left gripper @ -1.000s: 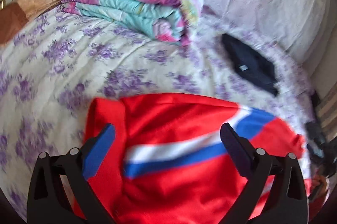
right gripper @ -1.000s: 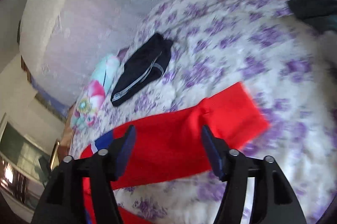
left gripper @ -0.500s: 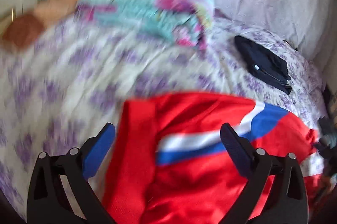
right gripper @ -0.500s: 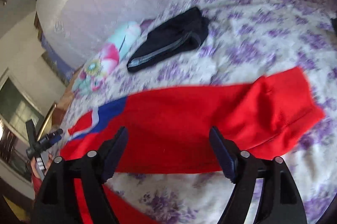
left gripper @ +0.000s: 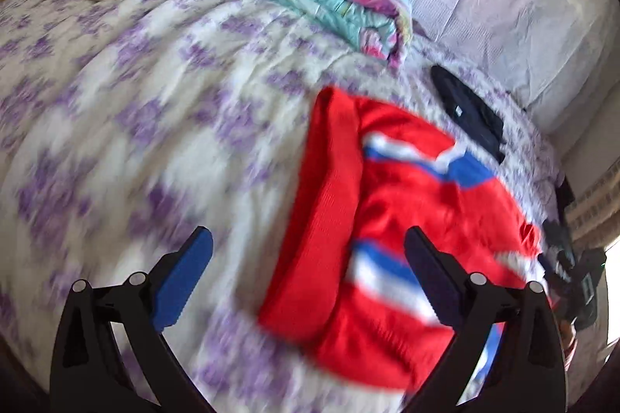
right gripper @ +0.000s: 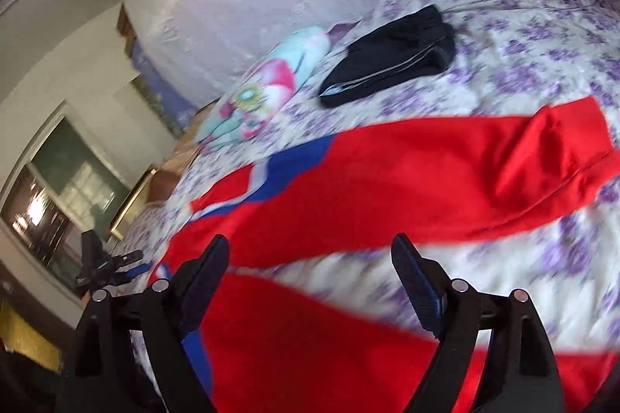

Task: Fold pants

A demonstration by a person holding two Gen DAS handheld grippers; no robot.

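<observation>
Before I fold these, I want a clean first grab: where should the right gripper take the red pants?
Probably the cuffed leg end of the red pants, approached from its open side; that leg lies flat and stretched out, with bare bedspread around it.

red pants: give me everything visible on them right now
The red pants look like soft knit sportswear with a blue and white stripe band near the waist end and a wide ribbed red waistband. They lie unfolded on the purple floral bedspread, legs apart with bedspread showing between them, one ending in a cuff. Nothing grips them; both hand-held grippers hover open above.
</observation>
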